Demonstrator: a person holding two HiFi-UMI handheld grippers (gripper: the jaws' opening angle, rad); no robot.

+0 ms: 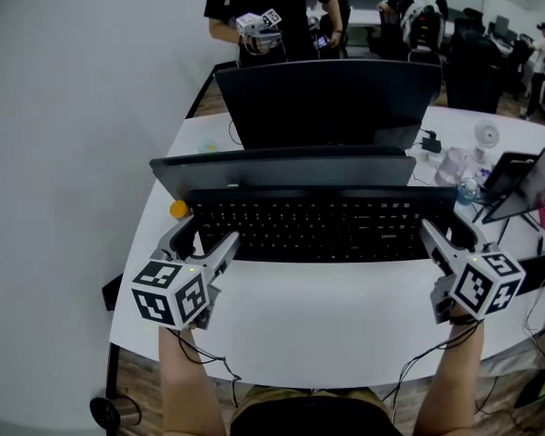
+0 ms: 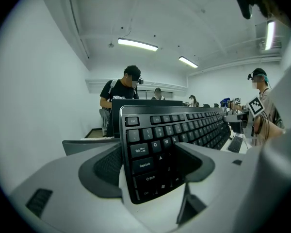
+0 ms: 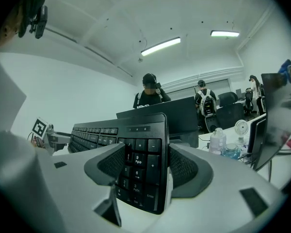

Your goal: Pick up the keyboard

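Observation:
A black keyboard (image 1: 318, 225) lies crosswise over the white table (image 1: 327, 321), and I hold it at both ends. My left gripper (image 1: 207, 236) is shut on its left end, one jaw on the key face and one on the underside. In the left gripper view the Tab and Caps Lock keys (image 2: 141, 157) sit between the pads of the left gripper (image 2: 150, 161). My right gripper (image 1: 450, 232) is shut on the right end. In the right gripper view the right gripper (image 3: 143, 164) clamps the number pad (image 3: 138, 166). Whether the keyboard is off the table cannot be told.
Just behind the keyboard stands a grey screen back (image 1: 282, 166), with a dark monitor (image 1: 327, 103) farther off. An orange ball (image 1: 178, 209) lies at the left. A bottle (image 1: 452, 164), small fan (image 1: 487, 135) and tablet (image 1: 513, 175) crowd the right. A person (image 1: 268, 7) stands beyond the table.

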